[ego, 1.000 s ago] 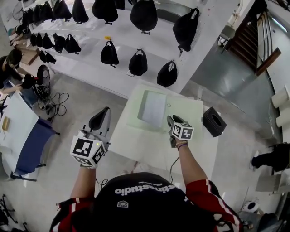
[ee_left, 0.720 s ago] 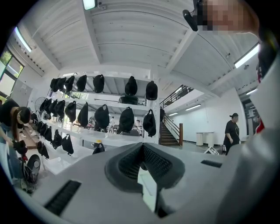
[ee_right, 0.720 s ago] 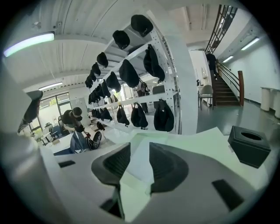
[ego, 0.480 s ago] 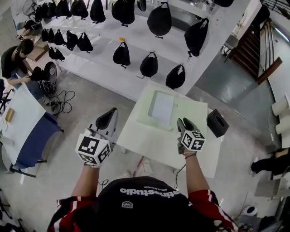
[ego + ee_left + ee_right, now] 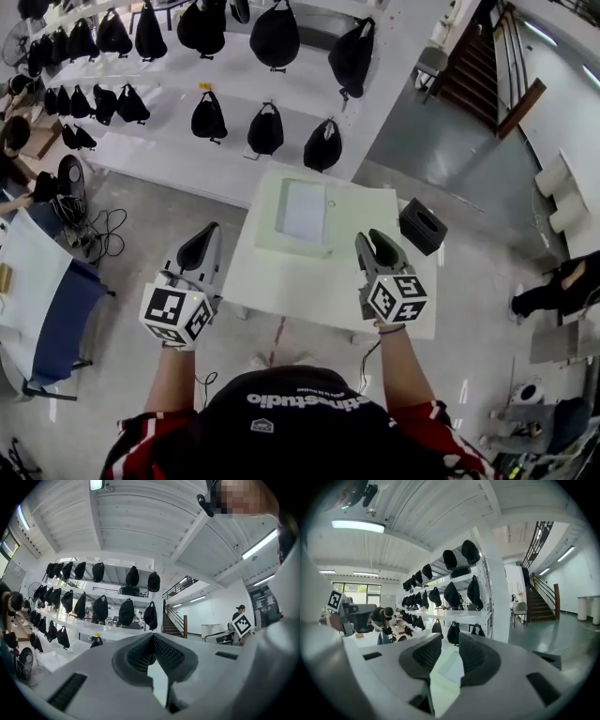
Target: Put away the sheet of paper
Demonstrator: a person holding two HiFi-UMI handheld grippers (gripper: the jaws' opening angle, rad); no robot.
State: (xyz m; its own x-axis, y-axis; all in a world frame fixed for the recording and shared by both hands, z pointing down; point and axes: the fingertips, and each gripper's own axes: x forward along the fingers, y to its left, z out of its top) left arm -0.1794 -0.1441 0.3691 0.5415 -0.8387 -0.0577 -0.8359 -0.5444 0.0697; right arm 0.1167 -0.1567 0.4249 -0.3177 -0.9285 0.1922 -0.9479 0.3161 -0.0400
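Head view: white sheet of paper (image 5: 302, 210) lies in shallow pale-green tray (image 5: 265, 225) at the tabletop's (image 5: 309, 286) far edge; right tongs (image 5: 378, 246) have lifted clear, so stowing looks done. Left gripper view: left tongs (image 5: 151, 641) together, empty. Right gripper view: tongs apart, just been closing, nothing between.

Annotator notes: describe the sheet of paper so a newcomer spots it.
Start at the white table before the person, below the shelves of black bags. At its far end lies a pale green tray; the sheet of paper lies in its left half. It is the only flat pale rectangle there; the nearby box is black.
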